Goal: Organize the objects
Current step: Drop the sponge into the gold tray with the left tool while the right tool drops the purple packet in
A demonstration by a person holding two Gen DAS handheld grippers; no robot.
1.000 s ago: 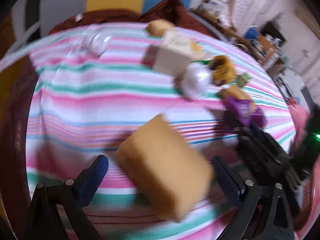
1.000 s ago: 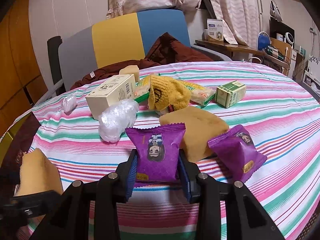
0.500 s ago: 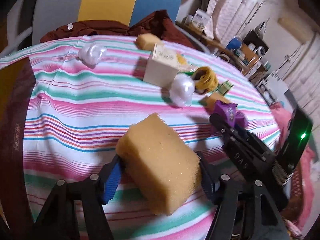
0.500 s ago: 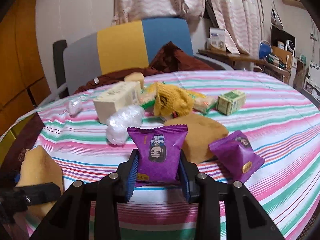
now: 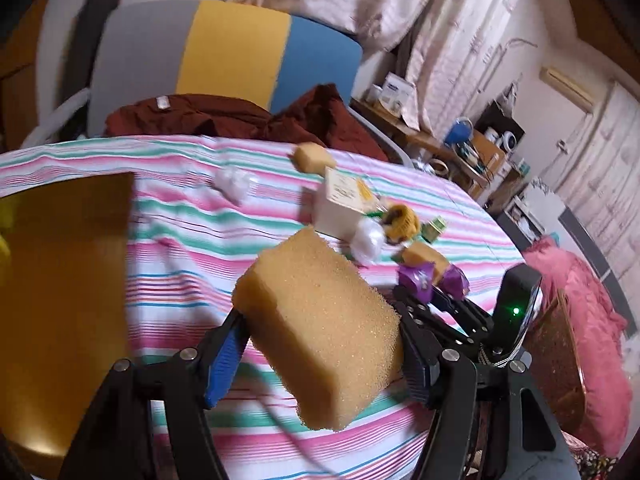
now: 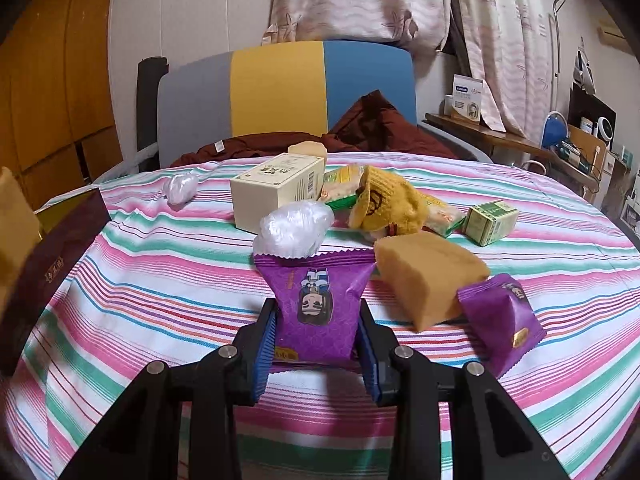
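Observation:
A big yellow sponge [image 5: 316, 300] is clamped between the blue pads of my left gripper [image 5: 320, 344], which holds it tilted in the air above the striped tablecloth [image 5: 180, 264]. My right gripper [image 6: 317, 320] is shut on a purple snack packet [image 6: 316, 296] low over the cloth. That gripper and its packet [image 5: 418, 278] also show at the right of the left wrist view. Beside it lie a second purple packet [image 6: 502, 320] and a second yellow sponge [image 6: 428, 276].
Behind sit a plastic wad [image 6: 294, 228], a cream box [image 6: 276, 192], a yellow knit piece [image 6: 384, 200], a small green box [image 6: 490, 222] and a small sponge [image 6: 308, 149]. A dark box [image 6: 52, 264] with a gold inside [image 5: 60, 280] stands left. A wicker basket [image 5: 560, 360] stands right; a chair [image 6: 280, 92] stands behind.
My left gripper closed on the big sponge and lifted it off the cloth, with its view tipping up. The right gripper kept its packet and shifted only slightly.

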